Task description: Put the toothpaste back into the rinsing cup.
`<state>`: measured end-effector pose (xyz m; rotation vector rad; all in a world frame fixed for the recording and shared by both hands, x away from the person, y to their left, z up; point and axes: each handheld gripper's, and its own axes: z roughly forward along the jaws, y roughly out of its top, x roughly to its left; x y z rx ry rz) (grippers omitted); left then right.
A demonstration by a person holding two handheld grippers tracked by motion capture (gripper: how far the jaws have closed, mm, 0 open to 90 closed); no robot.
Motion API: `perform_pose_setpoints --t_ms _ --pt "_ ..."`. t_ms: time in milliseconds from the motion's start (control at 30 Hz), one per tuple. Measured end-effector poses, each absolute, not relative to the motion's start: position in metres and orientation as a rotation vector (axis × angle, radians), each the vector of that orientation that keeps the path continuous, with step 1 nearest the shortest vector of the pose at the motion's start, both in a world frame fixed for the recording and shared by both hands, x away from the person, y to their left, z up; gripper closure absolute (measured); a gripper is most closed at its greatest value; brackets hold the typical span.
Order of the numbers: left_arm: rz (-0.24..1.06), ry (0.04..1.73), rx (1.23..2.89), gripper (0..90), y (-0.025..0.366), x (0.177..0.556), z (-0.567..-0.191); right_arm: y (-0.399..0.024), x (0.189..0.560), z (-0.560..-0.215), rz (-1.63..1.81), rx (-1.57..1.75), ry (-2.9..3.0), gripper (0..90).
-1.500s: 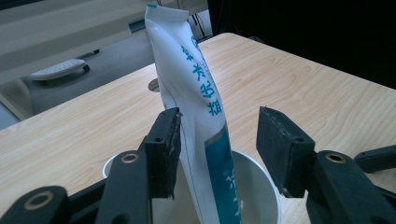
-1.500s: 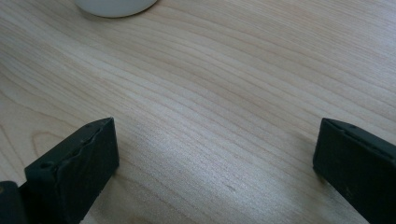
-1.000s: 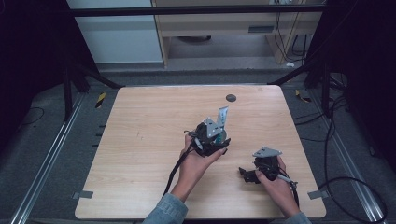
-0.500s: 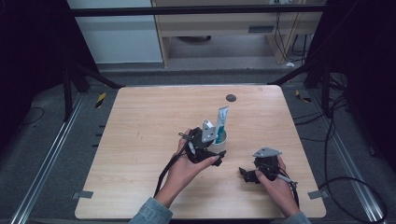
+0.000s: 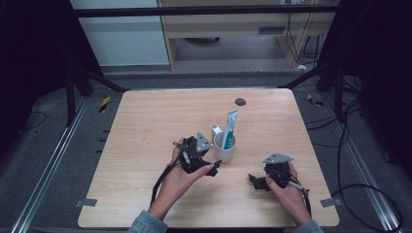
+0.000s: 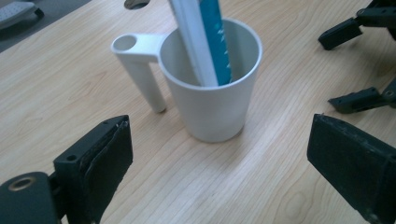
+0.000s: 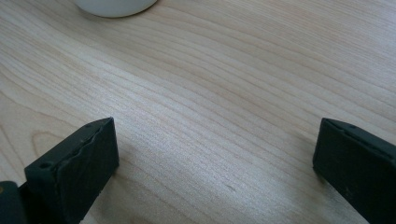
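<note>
One wooden surface [image 5: 145,145] carried everything noted; it lay pale and grained under the high view, with a small dark round hole [image 5: 240,102] near its far edge.

Two hands came in from the near edge. Left hand [image 5: 177,177] held the left tongs [image 5: 214,167] just beside the cup, on the cup's left in the high view. Right hand [image 5: 286,187] held the right tongs [image 5: 253,180] near the front right part of the surface, set apart from the cup.

Left tongs: jaws wide, having just been opening, with bare wood between the pads. In the left gripper view the tongs [image 6: 219,172] pointed toward the cup [image 6: 210,88], which stood ahead of the jaws and clear of both pads. The right tongs' black jaw tips showed at the upper right of that view.

Right tongs [image 7: 215,172]: jaws wide, nothing between them but wood grain. A sliver of the cup's white base [image 7: 116,6] showed at the top edge of the right gripper view.

Cup [image 5: 225,147]: white, upright, standing on the surface right of centre, between the two tongs and nearer the left. Its handle, a flat tab with a round hole and a straight leg down to the surface, pointed away from the person.

Toothpaste tube [image 5: 230,126]: blue and white, standing in the cup, leaning against the rim, its upper part well above the lip.
</note>
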<state>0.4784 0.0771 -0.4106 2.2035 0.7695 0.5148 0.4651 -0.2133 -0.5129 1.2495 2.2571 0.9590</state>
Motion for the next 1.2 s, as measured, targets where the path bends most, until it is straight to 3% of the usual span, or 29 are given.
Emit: perform_pose_setpoints --t_ms 333,767,1200 --pt "0.571 0.859 2.171 6.5 0.114 0.488 -0.417 -0.214 0.463 -0.513 0.957 1.25 2.253 0.6" --pt "0.674 1.112 2.139 5.5 0.205 0.513 -0.451 -0.214 0.456 -0.513 0.953 1.275 2.237 0.6" --pt "0.728 1.294 2.069 5.6 0.26 0.528 -0.476 -0.214 0.456 -0.513 0.953 1.275 2.237 0.6"
